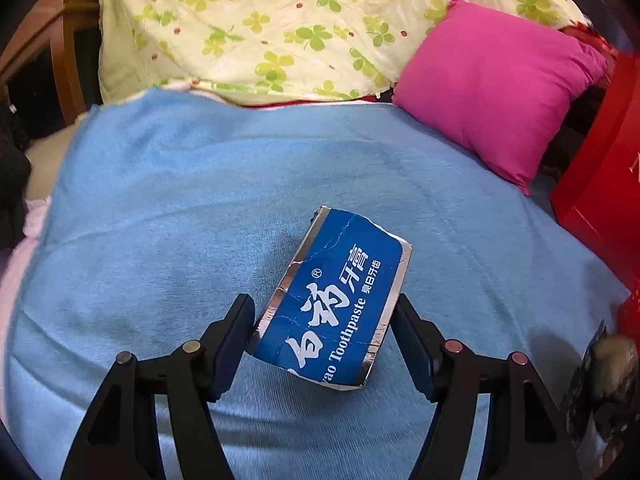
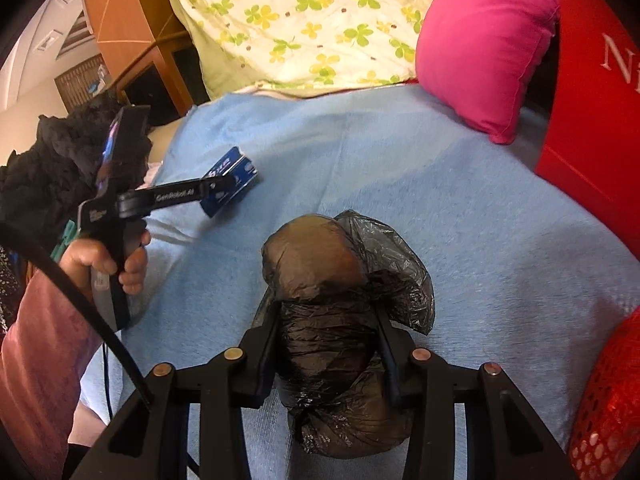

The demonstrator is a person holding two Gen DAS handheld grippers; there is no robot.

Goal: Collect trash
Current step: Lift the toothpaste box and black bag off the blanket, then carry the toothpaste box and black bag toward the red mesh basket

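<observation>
the left gripper [image 1: 324,316], held in the person's left hand [image 2: 106,258] and reaching forward low over the blue blanket [image 1: 160,208], is clamped on a crumpled blue toothpaste box [image 1: 340,296]. the right gripper [image 2: 328,332] squeezes a stuffed black trash bag [image 2: 332,312] lying on the blanket, near a pink pillow [image 2: 484,48].

On the blue toothpaste box [image 1: 332,300] you can read "Toothpaste" in white, after a cut-off "ao", beside large white Chinese characters and an ® mark. Left of that box in your right wrist view, the left gripper [image 2: 224,188] arm carries "GenRobot.AI". Far right of it, the red box [image 2: 592,92] shows a white "N", the rest cut off.
</observation>
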